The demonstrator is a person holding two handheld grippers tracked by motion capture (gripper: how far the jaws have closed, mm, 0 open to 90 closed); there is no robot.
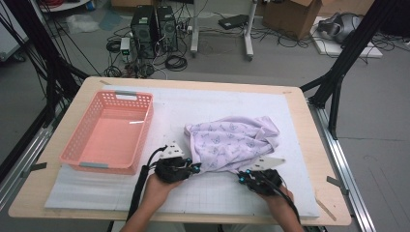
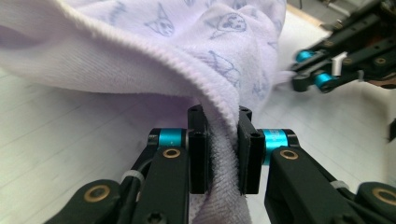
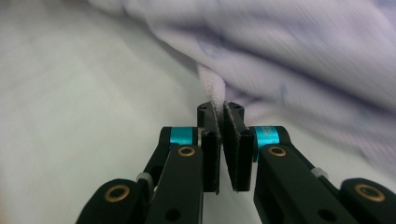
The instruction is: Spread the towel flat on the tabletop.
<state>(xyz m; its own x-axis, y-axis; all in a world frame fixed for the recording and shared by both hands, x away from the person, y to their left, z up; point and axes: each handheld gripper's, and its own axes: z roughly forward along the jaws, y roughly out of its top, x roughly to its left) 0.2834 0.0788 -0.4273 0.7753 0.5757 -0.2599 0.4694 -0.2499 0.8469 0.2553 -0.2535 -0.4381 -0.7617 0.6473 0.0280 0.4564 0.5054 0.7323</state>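
Note:
A pale lilac garment printed with small cartoon faces lies crumpled on the white mat, right of centre. My left gripper is at its near left edge, shut on a thick fold of the ribbed hem. My right gripper is at the near right edge, shut on a thin strip of the garment's edge. In the left gripper view the right gripper appears at the upper right beside the cloth. The cloth drapes above my right jaws.
A pink slatted plastic basket stands empty at the left of the mat. The wooden table edge runs around the mat. Black frame posts, computer towers and cables stand on the floor beyond.

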